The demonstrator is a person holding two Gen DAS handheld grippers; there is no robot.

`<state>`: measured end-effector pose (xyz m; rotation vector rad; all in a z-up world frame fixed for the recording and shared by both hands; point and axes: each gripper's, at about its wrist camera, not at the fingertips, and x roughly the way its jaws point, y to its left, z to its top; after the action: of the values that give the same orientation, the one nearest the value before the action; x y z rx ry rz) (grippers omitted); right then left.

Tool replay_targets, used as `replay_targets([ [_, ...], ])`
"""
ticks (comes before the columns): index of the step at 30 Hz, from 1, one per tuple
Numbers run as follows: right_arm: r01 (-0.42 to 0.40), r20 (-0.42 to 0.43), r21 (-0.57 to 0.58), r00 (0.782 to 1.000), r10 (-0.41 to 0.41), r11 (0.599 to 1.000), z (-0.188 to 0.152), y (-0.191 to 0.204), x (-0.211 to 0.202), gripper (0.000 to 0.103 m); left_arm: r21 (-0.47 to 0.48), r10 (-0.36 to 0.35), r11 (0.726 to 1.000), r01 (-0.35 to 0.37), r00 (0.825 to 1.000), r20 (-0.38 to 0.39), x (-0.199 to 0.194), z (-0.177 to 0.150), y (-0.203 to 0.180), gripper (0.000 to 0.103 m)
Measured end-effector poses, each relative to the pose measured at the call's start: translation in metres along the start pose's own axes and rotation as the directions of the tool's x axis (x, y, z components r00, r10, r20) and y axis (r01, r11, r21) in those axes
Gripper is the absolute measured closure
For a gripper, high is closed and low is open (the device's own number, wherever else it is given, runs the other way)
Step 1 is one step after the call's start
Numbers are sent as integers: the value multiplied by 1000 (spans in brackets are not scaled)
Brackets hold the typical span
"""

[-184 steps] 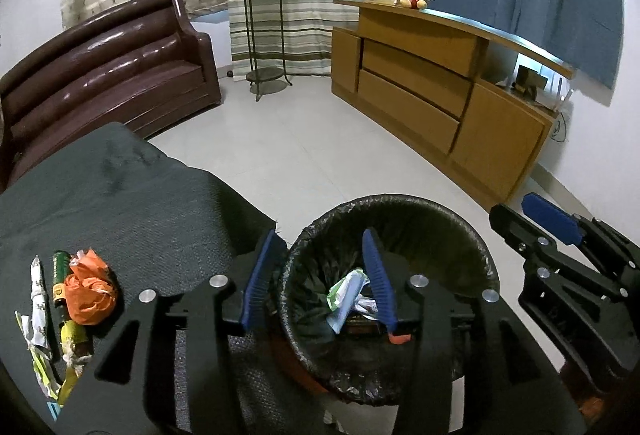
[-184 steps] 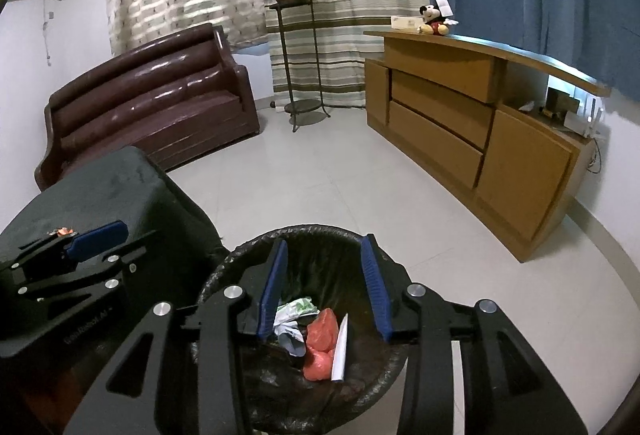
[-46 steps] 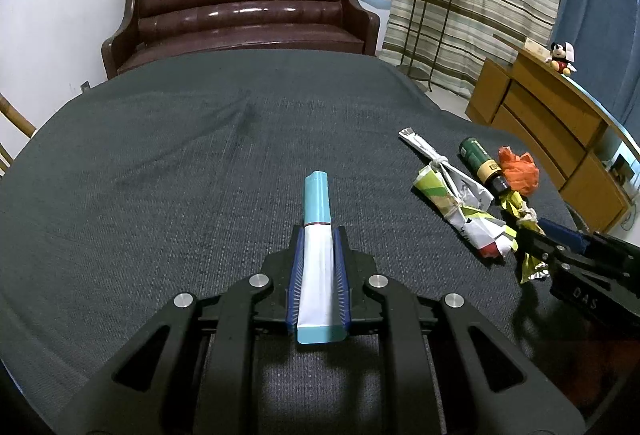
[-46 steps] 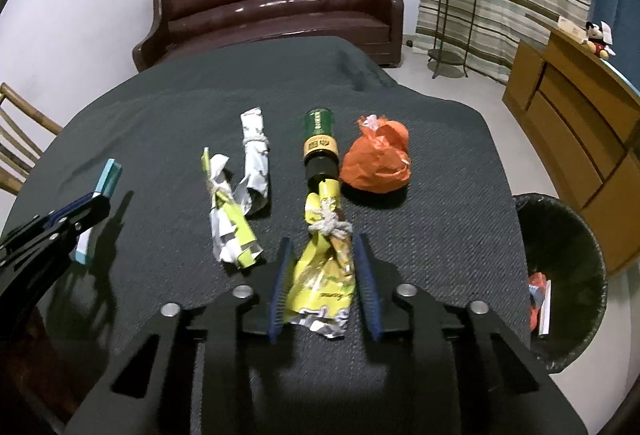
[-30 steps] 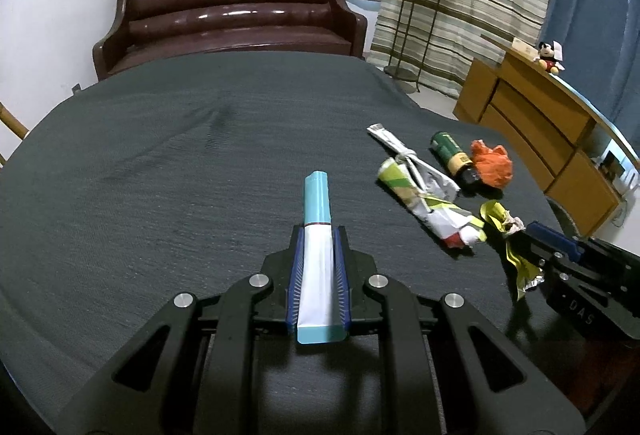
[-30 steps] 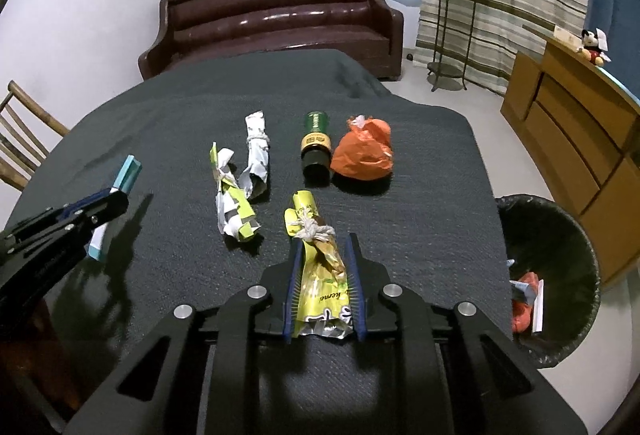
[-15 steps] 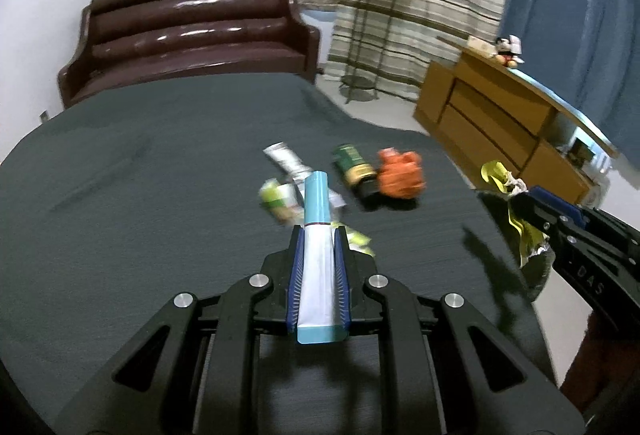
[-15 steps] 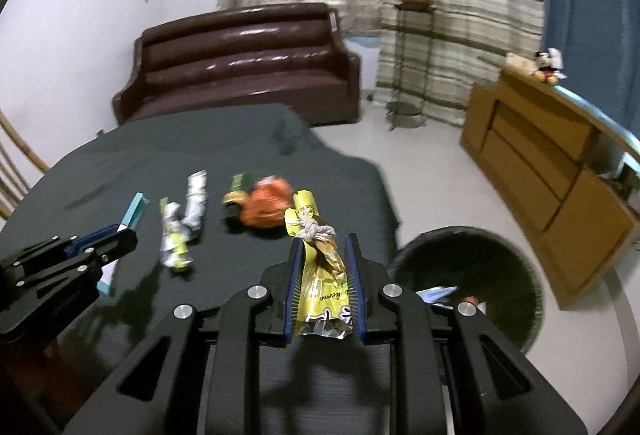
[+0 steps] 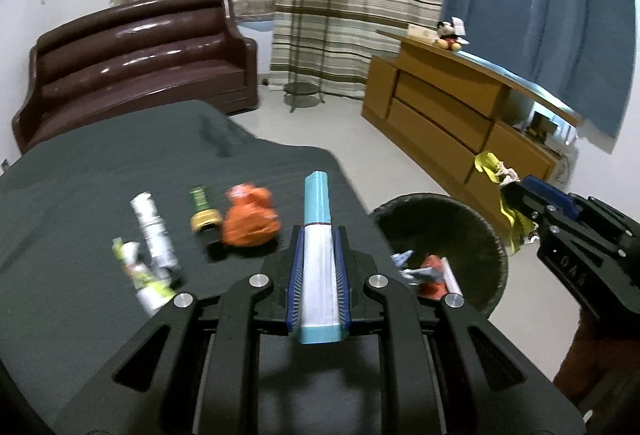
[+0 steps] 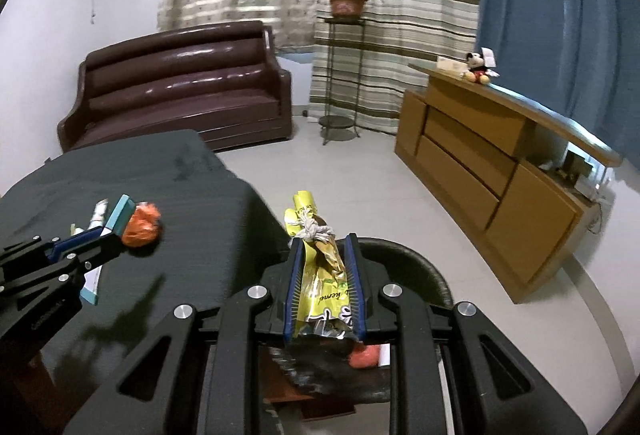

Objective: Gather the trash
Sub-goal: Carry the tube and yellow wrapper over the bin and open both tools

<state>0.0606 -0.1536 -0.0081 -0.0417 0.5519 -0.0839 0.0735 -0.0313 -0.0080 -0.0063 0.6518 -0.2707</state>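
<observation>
While the yellow wrapper [image 10: 320,285] is being clamped lengthwise in the right gripper [image 10: 323,289], the bin [image 10: 424,267] is lying directly below/ahead (nearer arm); the left gripper [image 9: 318,277], pinching a blue-white packet [image 9: 318,247], is being kept over the table [image 9: 80,171], bin to its right.

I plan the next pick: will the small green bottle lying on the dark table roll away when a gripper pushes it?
Probably yes: the green bottle looks round and lies on its side. The orange bag beside it may block rolling that way.
</observation>
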Motion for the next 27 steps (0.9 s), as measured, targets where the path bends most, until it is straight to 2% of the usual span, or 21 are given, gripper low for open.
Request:
replay_targets([
  [10, 39, -10, 62, 999, -38, 997, -2, -39, 17, 81, 74, -38, 996, 41, 998, -41, 45, 15, -52, 88],
  [18, 42, -30, 96, 999, -39, 995, -5, -53, 31, 81, 122, -43, 991, 54, 995, -87, 73, 19, -75, 87],
  [27, 41, -44, 134, 998, -36, 990, -4, -70, 48, 81, 150, -45, 987, 59, 994, -100, 90, 24, -93, 87],
])
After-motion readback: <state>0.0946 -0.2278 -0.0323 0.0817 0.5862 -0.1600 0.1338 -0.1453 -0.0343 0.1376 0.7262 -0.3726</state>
